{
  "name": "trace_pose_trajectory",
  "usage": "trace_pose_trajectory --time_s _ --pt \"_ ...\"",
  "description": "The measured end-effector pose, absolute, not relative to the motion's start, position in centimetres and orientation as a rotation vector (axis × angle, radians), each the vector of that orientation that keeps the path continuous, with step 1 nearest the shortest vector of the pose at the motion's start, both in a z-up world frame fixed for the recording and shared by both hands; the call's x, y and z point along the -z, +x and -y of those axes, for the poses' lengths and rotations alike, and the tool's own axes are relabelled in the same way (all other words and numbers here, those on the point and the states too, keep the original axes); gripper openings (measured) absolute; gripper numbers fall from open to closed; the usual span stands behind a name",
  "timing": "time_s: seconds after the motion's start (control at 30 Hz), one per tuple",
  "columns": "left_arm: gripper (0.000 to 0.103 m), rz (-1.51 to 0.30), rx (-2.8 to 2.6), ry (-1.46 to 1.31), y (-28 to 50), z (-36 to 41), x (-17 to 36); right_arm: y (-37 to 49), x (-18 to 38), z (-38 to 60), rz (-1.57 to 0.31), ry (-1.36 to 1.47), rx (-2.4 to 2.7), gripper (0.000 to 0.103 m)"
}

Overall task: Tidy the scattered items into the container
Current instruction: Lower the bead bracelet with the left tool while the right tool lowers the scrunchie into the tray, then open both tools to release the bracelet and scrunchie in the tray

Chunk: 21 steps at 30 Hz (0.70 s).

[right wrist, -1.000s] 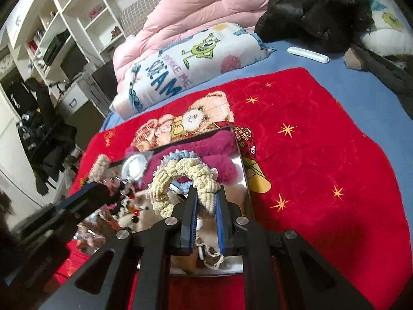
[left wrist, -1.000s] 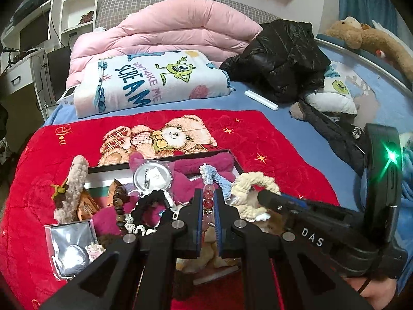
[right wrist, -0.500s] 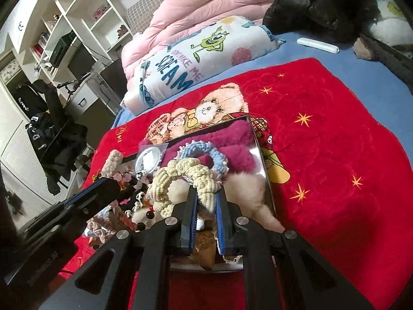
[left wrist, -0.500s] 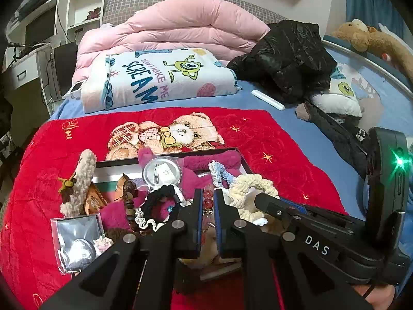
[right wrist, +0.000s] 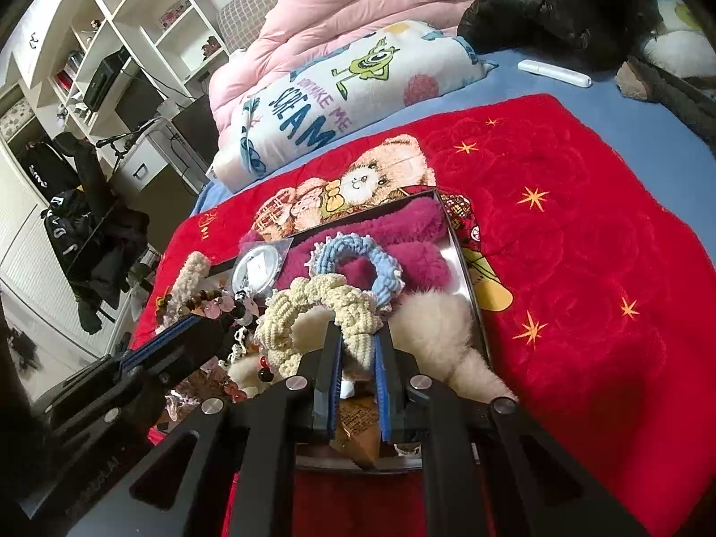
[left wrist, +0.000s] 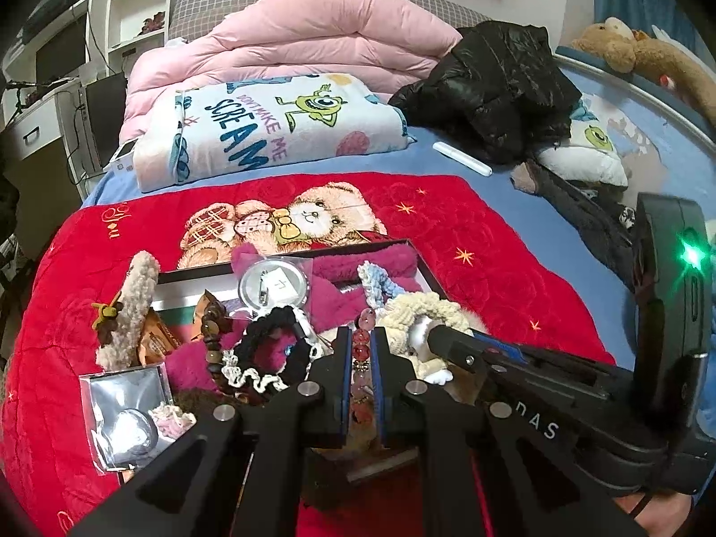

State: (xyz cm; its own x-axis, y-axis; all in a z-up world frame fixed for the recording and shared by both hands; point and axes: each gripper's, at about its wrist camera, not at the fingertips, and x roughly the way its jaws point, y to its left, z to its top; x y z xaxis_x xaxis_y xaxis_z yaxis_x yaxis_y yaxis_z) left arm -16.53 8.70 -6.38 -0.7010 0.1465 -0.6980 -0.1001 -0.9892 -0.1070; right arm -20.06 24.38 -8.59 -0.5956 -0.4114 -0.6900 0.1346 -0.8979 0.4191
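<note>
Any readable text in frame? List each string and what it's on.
"DON'T MAKE ME SCREAM": white folded cartoon-monster blanket.
"DAS": black body of the right tool, seen from the left wrist.
Gold script on the red bear-print quilt: not legible.
Mark on the small white tag inside the round clear-bagged badge: too small to read.

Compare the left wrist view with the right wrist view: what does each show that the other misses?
Left wrist only: the left gripper shut on a pink beaded bracelet, and a brown teddy bear far right.
Right wrist only: the right gripper shut on a cream knitted scrunchie, and a dark computer monitor on white shelves.
Both: the black-rimmed tray of accessories on the red bear-print blanket.
</note>
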Motion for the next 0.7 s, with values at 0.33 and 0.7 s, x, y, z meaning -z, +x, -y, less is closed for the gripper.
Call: trace_pose_trajectory --time_s 0.33,0.7 --pt "0.011 0.047 -2.768 -1.187 -16.8 -9.3 7.1 -20.1 9.0 -24.2 0.457 1.227 2.514 0.018" --pt "0.094 0.055 -2.828 -1.231 -17.2 -7.3 7.2 -20.4 8.9 -26.1 0.571 1.219 2.525 0.043"
